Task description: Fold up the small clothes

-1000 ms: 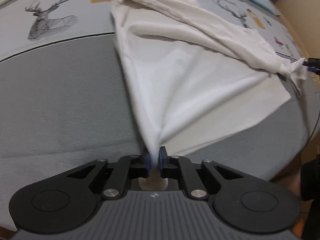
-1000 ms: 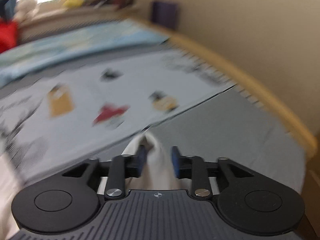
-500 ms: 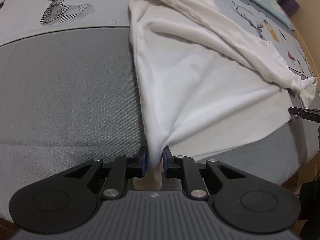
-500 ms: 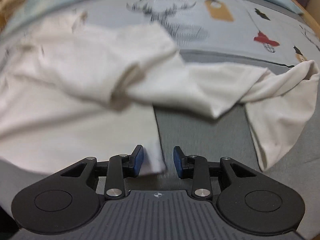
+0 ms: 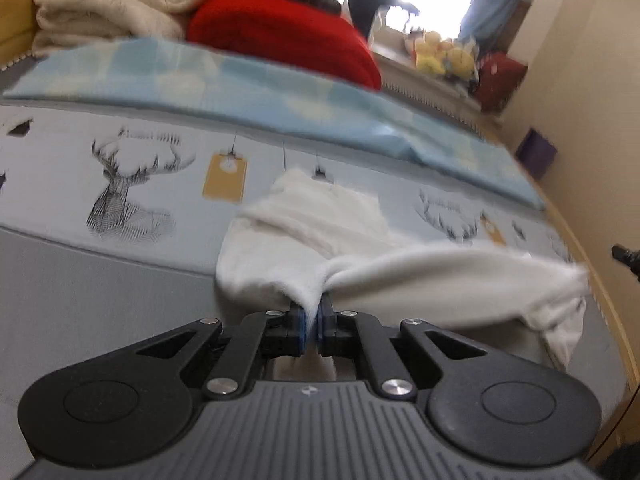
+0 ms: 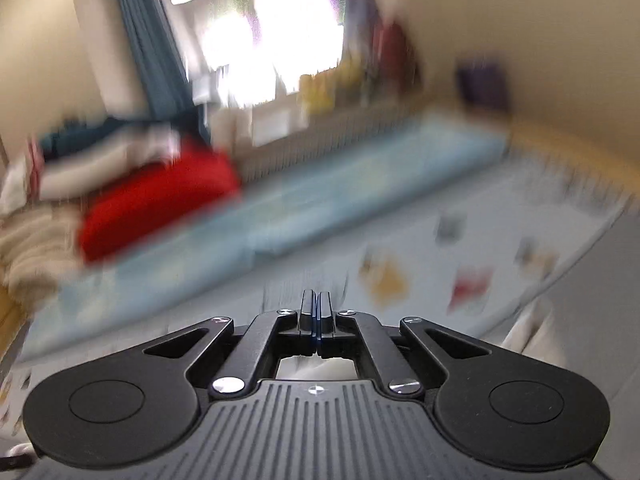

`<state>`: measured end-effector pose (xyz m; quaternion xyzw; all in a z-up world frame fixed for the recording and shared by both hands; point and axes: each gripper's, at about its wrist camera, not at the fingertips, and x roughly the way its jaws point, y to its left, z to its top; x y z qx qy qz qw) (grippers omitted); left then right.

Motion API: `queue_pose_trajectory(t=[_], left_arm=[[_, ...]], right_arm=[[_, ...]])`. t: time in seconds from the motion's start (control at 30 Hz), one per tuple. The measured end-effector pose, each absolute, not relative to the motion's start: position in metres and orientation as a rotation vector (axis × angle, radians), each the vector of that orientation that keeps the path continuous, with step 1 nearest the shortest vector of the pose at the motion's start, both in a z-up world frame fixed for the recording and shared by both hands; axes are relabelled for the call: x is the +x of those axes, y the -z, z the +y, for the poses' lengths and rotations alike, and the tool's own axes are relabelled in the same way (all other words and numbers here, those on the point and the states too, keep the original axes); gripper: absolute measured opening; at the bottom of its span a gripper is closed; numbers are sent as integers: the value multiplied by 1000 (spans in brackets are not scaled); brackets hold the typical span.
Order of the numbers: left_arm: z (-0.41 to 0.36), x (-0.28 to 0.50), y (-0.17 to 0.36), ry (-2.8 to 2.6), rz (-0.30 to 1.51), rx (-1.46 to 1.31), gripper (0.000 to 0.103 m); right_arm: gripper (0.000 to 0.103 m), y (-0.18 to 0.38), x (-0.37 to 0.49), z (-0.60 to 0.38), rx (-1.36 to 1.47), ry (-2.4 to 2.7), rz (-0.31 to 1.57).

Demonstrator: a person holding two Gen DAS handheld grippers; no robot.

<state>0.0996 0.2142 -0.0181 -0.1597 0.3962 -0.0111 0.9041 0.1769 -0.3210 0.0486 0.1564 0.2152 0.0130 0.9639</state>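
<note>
Left gripper is clamped tight on a bunched corner of the white knit garment, blue pads pinching the fabric with almost no gap. From that pinch the cloth fans two ways: one lobe drops to the left onto the grey bedspread, the other runs as a taut band to the right, ending in a loose hanging corner near the bed's wooden edge. Far end of the garment lies bunched on the pale blue printed panel with deer heads and an orange tag print. Behind that sits a light blue folded sheet, then a red blanket and a cream fleece blanket stack. A small black tip shows at the right edge; can't tell what it is. Right gripper has its fingers pressed together, blue pads meeting, nothing visible between the tips; a pale patch shows through the opening behind them, can't tell if that is cloth. Right wrist view is heavily motion-blurred: red blanket, blue sheet and printed panel are only smears, with a bright window beyond.
</note>
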Motion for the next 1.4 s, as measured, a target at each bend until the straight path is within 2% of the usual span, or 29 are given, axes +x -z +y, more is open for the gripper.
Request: queue_pose_trajectory(t=[0.1, 0.17, 0.23, 0.3, 0.33, 0.47, 0.5, 0.53, 0.6, 0.73, 0.9, 0.97, 1.0, 1.03, 1.1, 1.27, 1.4], left_arm=[[208, 90, 39, 68, 1019, -305, 5], [202, 81, 47, 70, 1070, -232, 5], [203, 73, 54, 81, 1104, -242, 5], [202, 64, 59, 83, 1126, -276, 6], [205, 60, 61, 84, 1140, -290, 6], [209, 60, 70, 71, 1177, -296, 10], [213, 59, 74, 70, 1179, -308, 14], [216, 60, 76, 69, 1183, -324, 21], [222, 64, 84, 57, 1202, -359, 26], [227, 69, 98, 17, 1231, -386, 31], [225, 87, 110, -4, 1257, -386, 31], [221, 97, 111, -1, 1252, -376, 31], [218, 102, 112, -5, 1253, -370, 30], [216, 108, 112, -13, 1249, -363, 21], [211, 119, 114, -15, 1243, -353, 10], [206, 144, 108, -47, 1183, -351, 8], [211, 151, 83, -65, 1024, -427, 7]], right_arm=[[0, -11, 171, -326, 264, -77, 761], [0, 13, 151, -322, 164, -77, 830], [0, 27, 141, -325, 200, -112, 897], [0, 32, 138, -327, 235, -120, 892], [4, 36, 137, -327, 220, -99, 890], [8, 62, 150, -322, 236, -100, 994], [16, 64, 151, -318, 230, -103, 998], [32, 68, 154, -314, 219, -102, 999], [43, 79, 156, -308, 203, -91, 1027], [43, 100, 173, -298, 184, -83, 1084], [43, 115, 194, -282, 153, -88, 1115], [38, 121, 199, -272, 96, -85, 1124], [16, 120, 201, -267, 68, -91, 1110], [6, 119, 204, -262, 57, -109, 1101], [5, 118, 210, -258, 80, -122, 1103], [3, 104, 226, -254, 150, -109, 1009], [0, 66, 232, -266, 317, -88, 775]])
